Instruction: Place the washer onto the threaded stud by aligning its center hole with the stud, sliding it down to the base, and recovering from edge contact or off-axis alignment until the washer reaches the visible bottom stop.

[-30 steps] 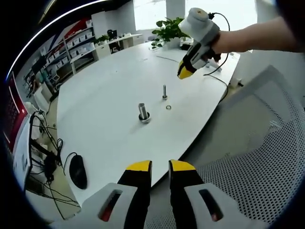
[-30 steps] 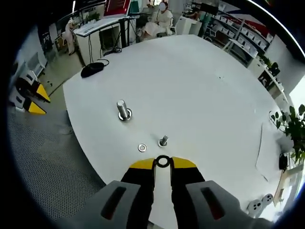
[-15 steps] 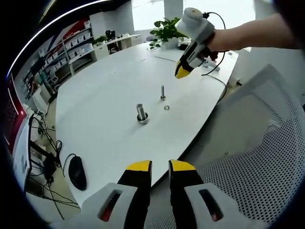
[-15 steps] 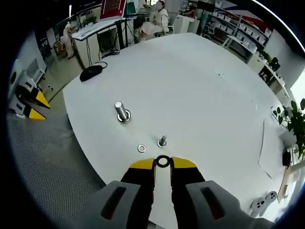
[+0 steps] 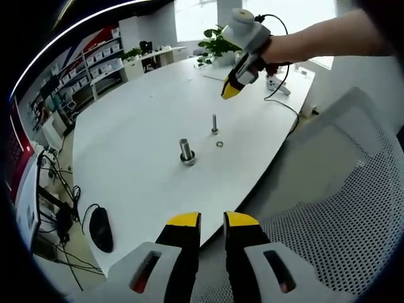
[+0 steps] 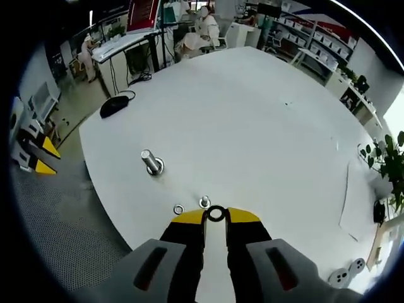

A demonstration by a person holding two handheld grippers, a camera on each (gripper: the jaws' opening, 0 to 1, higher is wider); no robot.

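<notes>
Washer (image 6: 216, 214) pinched between my right gripper (image 6: 216, 216) tips, dark ring upright at the yellow pads, held in the air above the white table (image 6: 265, 139). Threaded stud (image 6: 204, 202) stands just ahead of the tips, a loose silver washer (image 6: 178, 209) lying just beside it on the table. Larger bolt (image 6: 151, 162) stands apart to the left, bare tabletop wide beyond it. Table edge curves close under the jaws; mesh chair (image 6: 69, 221) below it. My left gripper (image 5: 211, 219) hangs off the near table edge, jaws slightly apart, nothing between them. Since a second ago my right gripper has moved in: the stud now sits nearly at the tips.
</notes>
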